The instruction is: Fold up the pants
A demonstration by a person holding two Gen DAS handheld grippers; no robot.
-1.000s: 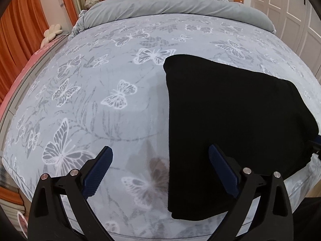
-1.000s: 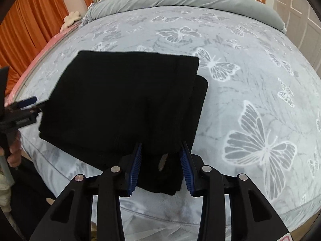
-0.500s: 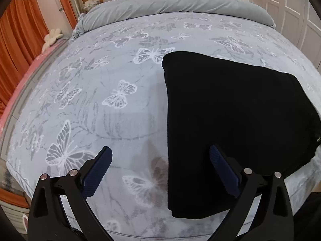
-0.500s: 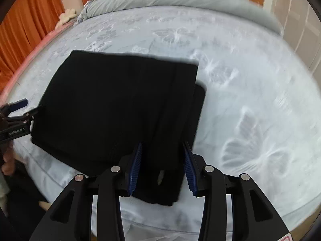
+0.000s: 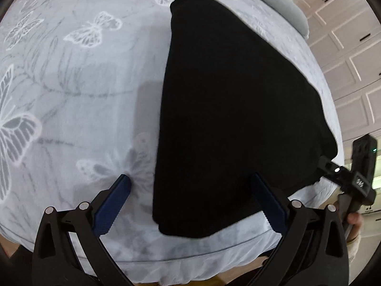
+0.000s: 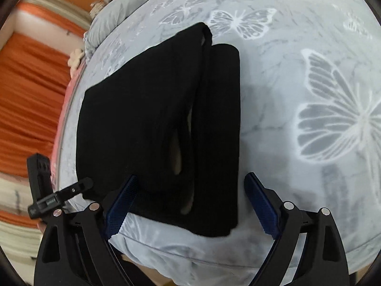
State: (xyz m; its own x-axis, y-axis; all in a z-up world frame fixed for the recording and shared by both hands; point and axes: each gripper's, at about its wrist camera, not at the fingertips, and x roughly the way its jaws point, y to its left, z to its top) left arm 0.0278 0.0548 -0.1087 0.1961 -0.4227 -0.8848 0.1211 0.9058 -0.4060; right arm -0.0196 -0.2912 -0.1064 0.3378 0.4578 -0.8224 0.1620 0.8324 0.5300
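Left tongs spread wide, holding nothing, poised over the near left corner of the pants; right tongs now also spread wide and empty, where half a second ago they were narrowed about the near right edge of the cloth; both cameras sit closer and lower over the near edge than before; pants lie as a folded black rectangle on the butterfly-print bed, near its front edge, layers stacked, right-hand layer stepping out a little from under the top one; a pale slit shows between layers in the right view; judgement: right side released, fold looks essentially set, only squaring of the offset edge appears left.
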